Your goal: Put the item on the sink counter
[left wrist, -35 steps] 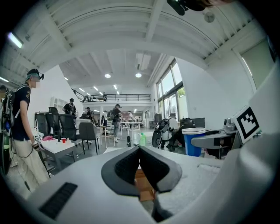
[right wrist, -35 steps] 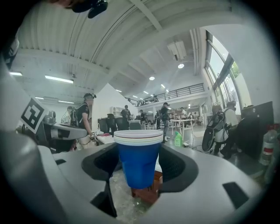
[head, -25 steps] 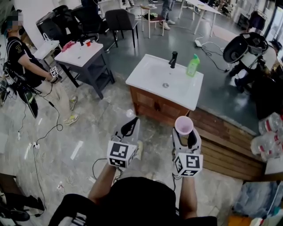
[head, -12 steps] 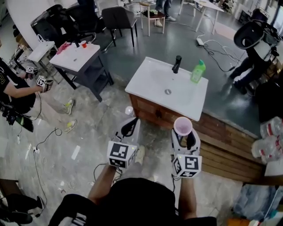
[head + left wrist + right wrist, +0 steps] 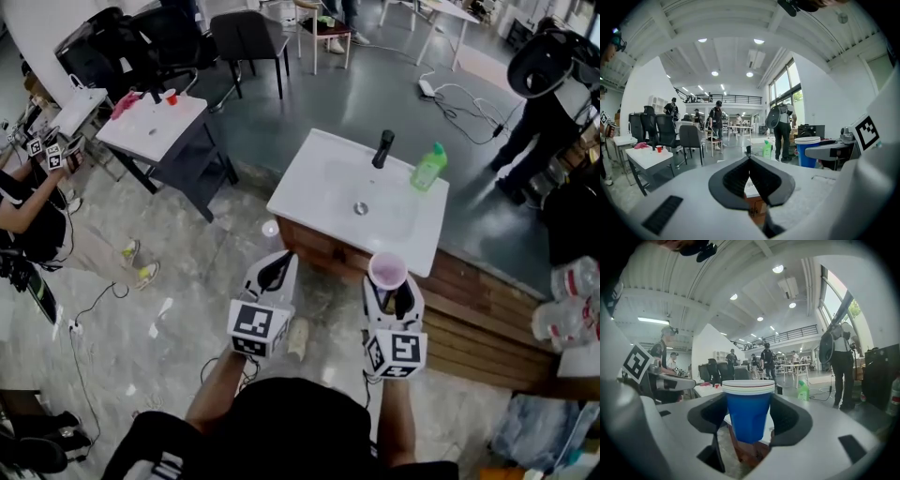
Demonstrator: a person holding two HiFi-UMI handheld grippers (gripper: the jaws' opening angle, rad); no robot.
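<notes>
A blue cup (image 5: 748,416) with a white rim stands upright between the jaws of my right gripper (image 5: 749,405), whose pads press on its sides. From the head view the cup (image 5: 387,270) shows a pinkish mouth above the right gripper (image 5: 390,292), which is held just short of the white sink counter (image 5: 309,187). The counter carries a black faucet (image 5: 382,148) and a green soap bottle (image 5: 429,167). My left gripper (image 5: 274,273) hangs beside the right one, shut with nothing in it; its fingertips meet in the left gripper view (image 5: 749,163).
A white table (image 5: 150,122) with small red things stands at the far left, with black chairs behind it. A person (image 5: 28,206) sits at the left edge. A wooden step (image 5: 487,323) runs right of the counter, plastic bags (image 5: 567,300) beyond. Cables lie on the floor.
The view has shifted toward the sink counter, which now lies closer to both grippers. The seated person has slid to the left edge. The right gripper's hold on the cup is the same.
</notes>
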